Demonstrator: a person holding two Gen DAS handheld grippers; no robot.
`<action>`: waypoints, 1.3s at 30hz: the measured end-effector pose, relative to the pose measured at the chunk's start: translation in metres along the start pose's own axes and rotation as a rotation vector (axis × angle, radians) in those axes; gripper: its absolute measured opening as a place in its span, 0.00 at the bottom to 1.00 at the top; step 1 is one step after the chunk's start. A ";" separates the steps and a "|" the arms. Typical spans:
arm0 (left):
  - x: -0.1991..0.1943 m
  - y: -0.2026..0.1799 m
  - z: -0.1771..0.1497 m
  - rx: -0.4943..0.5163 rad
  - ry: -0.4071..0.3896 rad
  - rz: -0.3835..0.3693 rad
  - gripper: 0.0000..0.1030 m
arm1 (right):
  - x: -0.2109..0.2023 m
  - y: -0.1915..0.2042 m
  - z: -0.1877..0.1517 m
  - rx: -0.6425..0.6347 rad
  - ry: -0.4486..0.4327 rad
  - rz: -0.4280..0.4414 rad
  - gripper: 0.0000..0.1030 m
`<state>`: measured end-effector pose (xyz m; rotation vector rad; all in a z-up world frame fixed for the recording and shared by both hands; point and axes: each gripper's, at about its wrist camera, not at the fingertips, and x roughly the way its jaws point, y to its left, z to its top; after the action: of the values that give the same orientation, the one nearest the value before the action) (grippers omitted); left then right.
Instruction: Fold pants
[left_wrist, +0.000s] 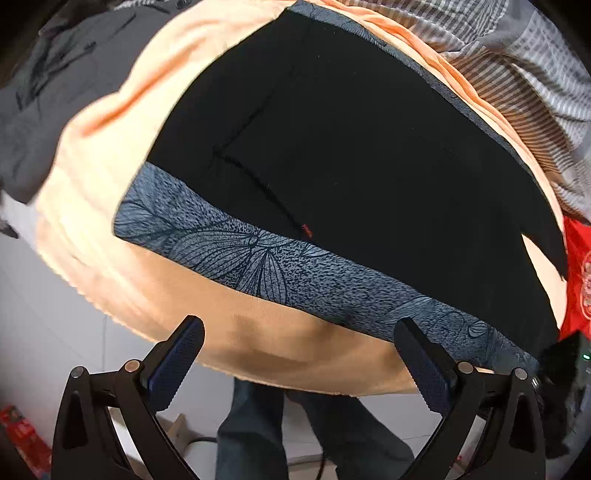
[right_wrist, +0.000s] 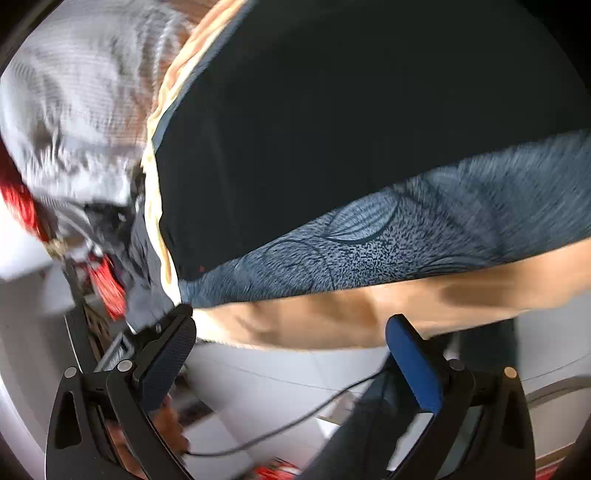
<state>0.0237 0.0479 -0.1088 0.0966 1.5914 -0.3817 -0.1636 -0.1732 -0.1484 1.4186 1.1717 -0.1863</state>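
My left gripper (left_wrist: 299, 343) and right gripper (right_wrist: 290, 332) both gape, holding nothing — black pants (left_wrist: 351, 147) lie flat on the peach-covered counter (left_wrist: 277, 343).

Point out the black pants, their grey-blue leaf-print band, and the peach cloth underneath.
black pants (left_wrist: 351, 155): left wrist view, middle of black panel.
grey-blue leaf-print band (left_wrist: 258, 262): left wrist view, leaf motif on near edge.
peach cloth (left_wrist: 258, 339): left wrist view, bare near edge.

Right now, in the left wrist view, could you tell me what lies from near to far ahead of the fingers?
Left gripper → peach cloth's near edge → patterned blue-grey band → black pants panel → peach cloth's far edge → striped fabric.
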 end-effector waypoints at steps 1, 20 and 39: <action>0.005 0.004 -0.001 0.010 -0.005 -0.017 1.00 | 0.005 -0.007 -0.001 0.021 -0.017 0.018 1.00; 0.019 0.022 0.010 -0.035 0.020 -0.198 1.00 | 0.019 -0.041 0.011 0.236 -0.132 0.415 0.10; 0.011 0.063 0.064 -0.275 -0.106 -0.348 0.28 | -0.024 0.011 0.015 0.084 -0.103 0.351 0.09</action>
<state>0.1026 0.0856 -0.1314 -0.4103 1.5412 -0.4245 -0.1597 -0.1951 -0.1284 1.6446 0.8231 -0.0607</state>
